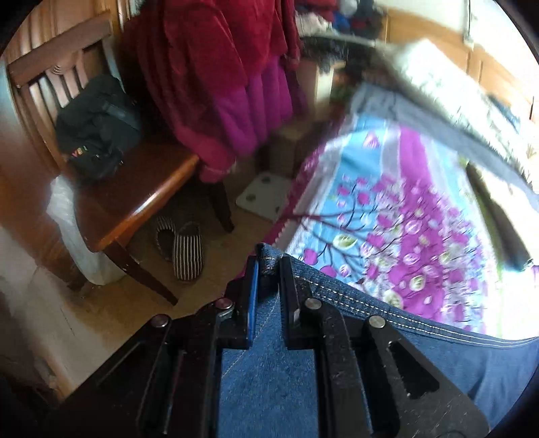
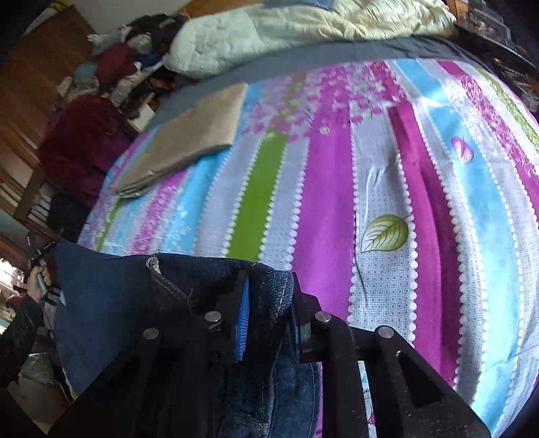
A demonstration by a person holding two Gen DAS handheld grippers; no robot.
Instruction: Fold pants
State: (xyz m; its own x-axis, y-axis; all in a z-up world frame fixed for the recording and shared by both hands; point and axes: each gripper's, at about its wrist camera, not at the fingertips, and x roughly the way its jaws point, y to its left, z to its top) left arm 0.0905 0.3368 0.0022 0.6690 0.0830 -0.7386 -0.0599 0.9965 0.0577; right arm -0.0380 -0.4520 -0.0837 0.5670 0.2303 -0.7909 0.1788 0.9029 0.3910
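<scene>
Blue denim pants hang in both grippers above a bed. My left gripper is shut on a stitched edge of the pants, which stretch away to the right along a seam. In the right wrist view, my right gripper is shut on a bunched, darker part of the pants, with denim draping to the left and below. The far end of the pants is hidden under the gripper bodies.
A colourful striped and floral bedsheet covers the bed. A folded tan garment lies at its far left, a pale quilt at the head. A wooden chair with a black bag, striped slippers and hanging red clothes stand beside the bed.
</scene>
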